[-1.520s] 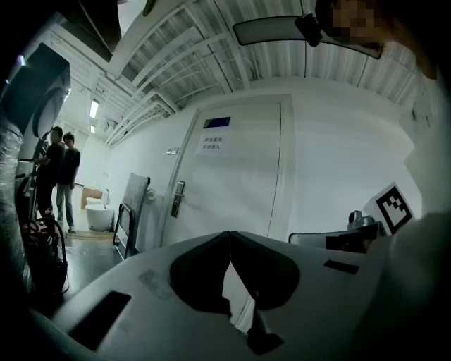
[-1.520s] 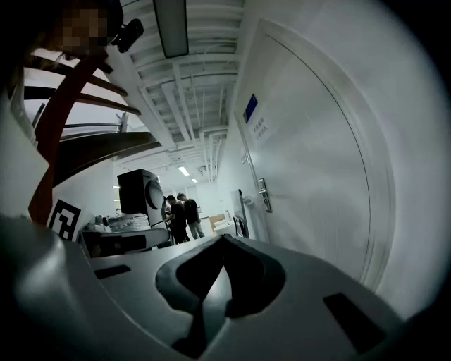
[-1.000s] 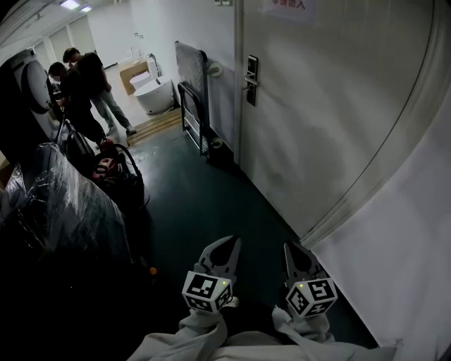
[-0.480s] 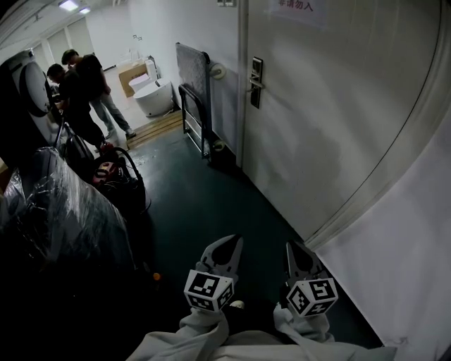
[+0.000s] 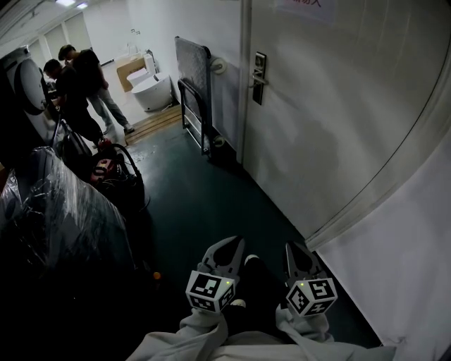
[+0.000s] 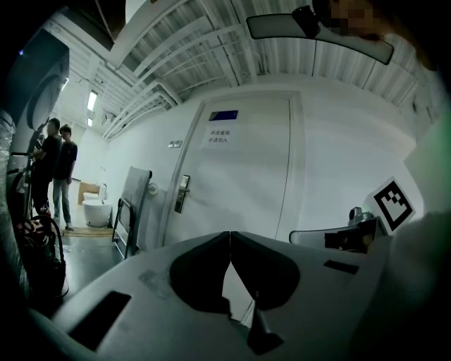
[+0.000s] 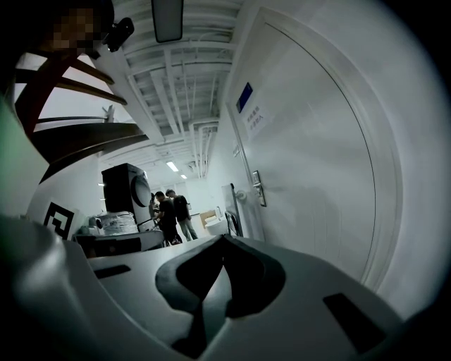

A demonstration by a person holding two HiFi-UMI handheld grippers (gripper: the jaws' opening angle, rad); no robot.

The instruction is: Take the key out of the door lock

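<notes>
The corridor had a dark green floor (image 5: 204,204) and a wide pale door (image 5: 338,113) along my right side. Two people (image 5: 77,77) stood well away at the far end, near a white bathtub (image 5: 156,92).

Over the last second the dark metal door lock (image 5: 259,77) with its lever handle had slid a little to the right in the head view. The toe of a dark shoe (image 5: 251,262) had also come into sight between my grippers. From that I judged I was stepping toward the door and the reach had not yet begun.

The lock was well apart from both tools, and the key was too small to make out from there. My left gripper (image 5: 235,245) was closed, jaw tips touching with nothing between them. My right gripper (image 5: 292,248) was closed and empty likewise.

A red-lettered notice (image 5: 304,3) sat at the door's top edge, cut off and unreadable. The left gripper view showed a blue plaque (image 6: 224,115) above the door and a white paper notice (image 6: 219,137) beneath it, its characters too small to read.
</notes>
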